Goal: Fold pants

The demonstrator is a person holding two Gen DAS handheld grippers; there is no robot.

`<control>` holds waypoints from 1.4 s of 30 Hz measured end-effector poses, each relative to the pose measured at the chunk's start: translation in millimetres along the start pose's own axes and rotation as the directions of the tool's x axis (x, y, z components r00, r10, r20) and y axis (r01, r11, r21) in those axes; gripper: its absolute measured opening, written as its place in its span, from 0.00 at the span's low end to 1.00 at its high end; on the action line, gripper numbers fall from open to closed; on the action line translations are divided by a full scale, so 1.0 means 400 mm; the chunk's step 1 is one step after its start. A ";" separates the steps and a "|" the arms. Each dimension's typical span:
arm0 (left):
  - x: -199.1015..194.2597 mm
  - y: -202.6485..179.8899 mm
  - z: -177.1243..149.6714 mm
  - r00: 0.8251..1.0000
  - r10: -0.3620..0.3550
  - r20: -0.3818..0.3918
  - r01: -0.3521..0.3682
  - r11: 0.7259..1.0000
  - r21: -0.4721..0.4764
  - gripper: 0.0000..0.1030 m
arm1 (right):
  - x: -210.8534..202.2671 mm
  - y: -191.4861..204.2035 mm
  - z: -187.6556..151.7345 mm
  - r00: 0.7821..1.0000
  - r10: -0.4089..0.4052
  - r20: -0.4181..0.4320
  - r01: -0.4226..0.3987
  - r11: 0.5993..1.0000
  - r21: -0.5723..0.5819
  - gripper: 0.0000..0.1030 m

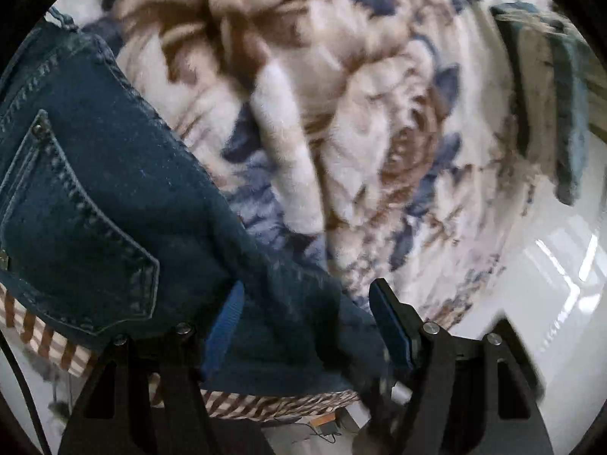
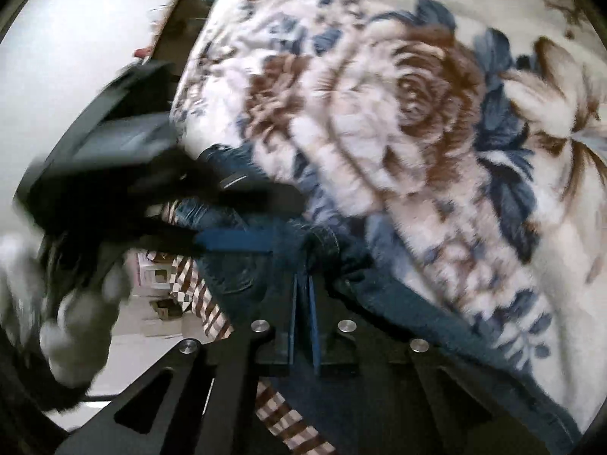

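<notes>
Gripping dark denim pants [image 1: 114, 174] at two spots, both claws are working at the near edge of a bed.

Left claw [image 1: 303, 318]: its blue-padded fingers [image 1: 387, 318] are standing apart with a thick bunch of denim lying between them. The pads do not look fully pressed onto the cloth, so whether it is holding or only straddling the fabric cannot be told. The back pocket [image 1: 76, 235] is lying to the left, face up.

Right claw [image 2: 302, 303]: its two blue pads are standing almost together, pinching a thin fold of denim [image 2: 242, 265] just ahead of them. This looks like a firm hold, probably so the edge can be carried over for a fold.

Pants: resting on a floral plush blanket [image 2: 417, 113], bunched near the claws and trailing along the blanket's near right edge in the right view.

Surroundings: a brown-and-white striped cloth [image 1: 45, 341] is showing under the denim at the bed's edge. A folded teal item [image 1: 561, 106] is lying far right on the blanket. A glossy white floor [image 1: 550, 284] is showing on the right.

Obstructions: in the right view the left claw [image 2: 235, 223] is crossing close in front, near the pinched fold, so the two tools are likely crowding each other. The blanket's deep pile may drag on the denim.
</notes>
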State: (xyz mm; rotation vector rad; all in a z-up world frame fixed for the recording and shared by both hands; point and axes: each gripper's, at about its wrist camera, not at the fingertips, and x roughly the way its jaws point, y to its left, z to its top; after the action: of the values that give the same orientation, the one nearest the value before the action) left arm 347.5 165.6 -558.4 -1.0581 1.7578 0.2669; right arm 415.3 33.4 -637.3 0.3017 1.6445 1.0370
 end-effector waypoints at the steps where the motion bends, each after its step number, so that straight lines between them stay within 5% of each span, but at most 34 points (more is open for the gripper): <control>1: 0.007 0.001 0.003 1.000 0.022 -0.012 -0.022 1.000 -0.007 0.64 | -0.008 0.011 -0.019 1.000 -0.004 0.018 0.004 1.000 -0.016 0.06; 4: 0.009 -0.017 -0.006 0.996 0.084 -0.021 -0.084 0.996 0.029 0.64 | -0.013 0.035 -0.048 0.999 -0.007 0.033 0.008 0.999 -0.037 0.05; 7: 0.016 -0.086 -0.033 0.976 0.218 -0.006 -0.212 0.957 0.200 0.64 | 0.001 0.043 -0.060 0.998 0.060 0.008 -0.059 0.997 -0.046 0.05; 10: 0.082 -0.165 -0.048 0.912 0.411 0.003 -0.374 0.827 0.420 0.64 | -0.020 0.022 -0.064 0.997 0.076 0.030 -0.075 0.997 -0.035 0.05; 14: 0.170 -0.242 -0.085 0.812 0.581 0.062 -0.475 0.595 0.648 0.65 | -0.057 -0.014 -0.070 0.996 0.071 0.046 -0.070 0.997 -0.024 0.05; 17: 0.201 -0.250 -0.093 0.775 0.627 0.084 -0.492 0.514 0.703 0.65 | -0.067 -0.032 -0.087 0.998 0.061 0.026 -0.061 0.998 -0.022 0.05; 20: 0.224 -0.249 -0.103 0.748 0.646 0.154 -0.528 0.438 0.728 0.54 | -0.072 -0.053 -0.106 0.998 0.064 0.016 -0.064 0.998 -0.003 0.05; 22: 0.236 -0.249 -0.110 0.732 0.653 0.194 -0.547 0.394 0.738 0.39 | -0.089 -0.064 -0.123 0.998 0.058 0.014 -0.058 0.998 0.006 0.05; 25: 0.219 -0.247 -0.125 0.742 0.615 0.268 -0.556 0.341 0.758 0.27 | -0.095 -0.072 -0.133 0.998 0.053 0.017 -0.054 0.998 0.035 0.05; 27: 0.203 -0.271 -0.146 0.733 0.569 0.373 -0.590 0.258 0.765 0.27 | -0.100 -0.088 -0.138 0.999 0.047 0.025 -0.049 0.997 0.060 0.05; 28: 0.201 -0.280 -0.141 0.736 0.552 0.392 -0.597 0.256 0.760 0.29 | -0.102 -0.093 -0.136 0.999 0.042 0.029 -0.044 0.997 0.071 0.05; 29: 0.188 -0.275 -0.121 0.755 0.549 0.358 -0.585 0.319 0.745 0.29 | -0.108 -0.103 -0.138 0.999 0.038 0.033 -0.040 0.996 0.083 0.05; 32: 0.166 -0.280 -0.097 0.803 0.524 0.286 -0.543 0.443 0.713 0.29 | -0.121 -0.126 -0.128 0.998 0.046 0.033 -0.049 0.990 0.129 0.05; 34: 0.127 -0.269 -0.077 0.883 0.443 0.156 -0.428 0.620 0.657 0.39 | -0.125 -0.155 -0.118 0.997 0.076 0.022 -0.079 0.980 0.185 0.06; 37: 0.063 -0.233 -0.053 0.953 0.298 0.055 -0.276 0.778 0.565 0.62 | -0.122 -0.168 -0.097 0.986 0.159 0.038 -0.164 0.948 0.274 0.13; 39: 0.010 -0.206 -0.046 0.972 0.225 0.060 -0.224 0.833 0.505 0.63 | -0.145 -0.179 -0.075 0.973 0.216 0.084 -0.231 0.923 0.309 0.42; 42: -0.041 -0.165 -0.032 0.980 0.163 0.112 -0.196 0.876 0.440 0.65 | -0.158 -0.192 -0.025 0.953 0.275 0.125 -0.301 0.894 0.331 0.61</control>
State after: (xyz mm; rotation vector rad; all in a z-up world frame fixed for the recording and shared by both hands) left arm 390.5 127.9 -519.8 -0.5445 1.7419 0.0041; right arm 452.3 -57.8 -653.3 0.8331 1.7449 0.9323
